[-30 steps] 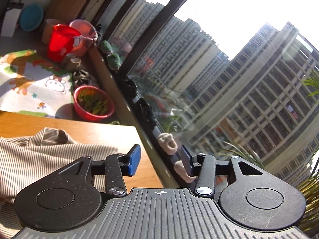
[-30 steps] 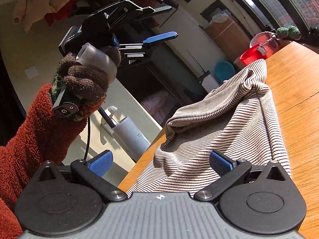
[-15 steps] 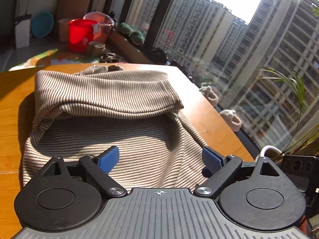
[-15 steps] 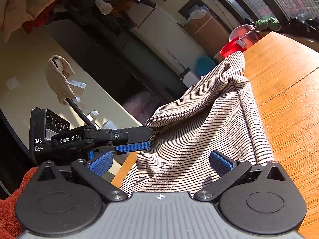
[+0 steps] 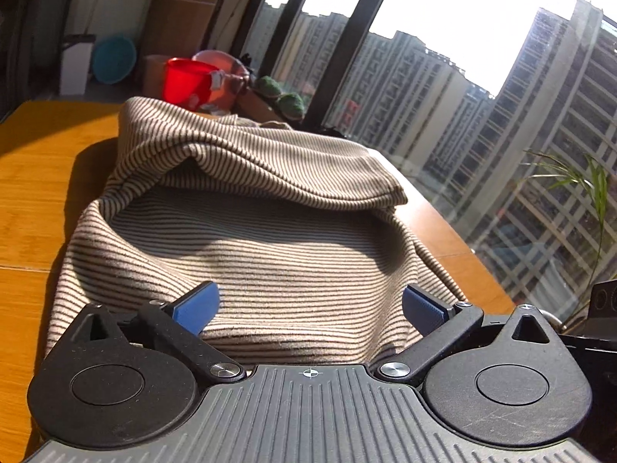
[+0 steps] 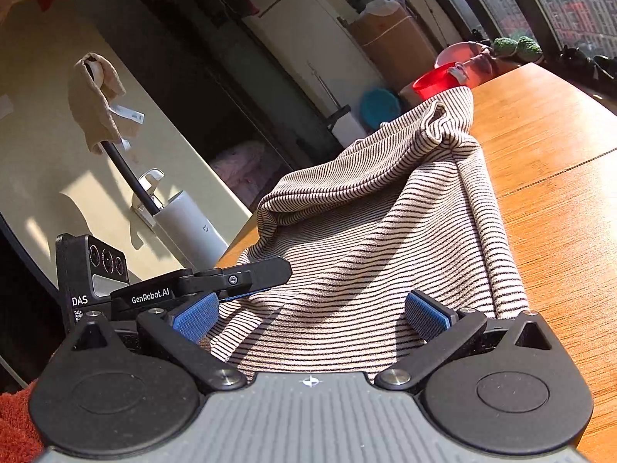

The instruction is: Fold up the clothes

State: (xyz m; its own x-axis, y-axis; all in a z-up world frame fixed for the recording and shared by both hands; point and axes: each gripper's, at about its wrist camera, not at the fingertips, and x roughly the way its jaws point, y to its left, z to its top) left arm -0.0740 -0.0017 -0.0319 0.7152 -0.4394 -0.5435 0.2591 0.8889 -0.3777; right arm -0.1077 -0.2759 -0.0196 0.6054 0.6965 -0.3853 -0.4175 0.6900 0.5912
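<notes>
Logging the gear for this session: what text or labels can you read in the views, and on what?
"DAS": on the black camera box of the left gripper, right wrist view.
"GenRobot.AI": on the left gripper's black body.
Small print under "DAS": too small to read.
Left wrist view: no text.

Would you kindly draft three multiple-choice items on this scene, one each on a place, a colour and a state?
1. Where does the striped garment lie?
A. on the wooden table
B. on the floor
C. in a basket

2. What colour is the bucket behind the garment?
A. green
B. red
C. white

3. How are the left gripper and right gripper?
A. both open
B. both shut on cloth
C. one open, one shut

Key: 1 A, cloth rests on the wood; 2 B, bright red plastic; 3 A, blue pads stand wide apart in both wrist views.
</notes>
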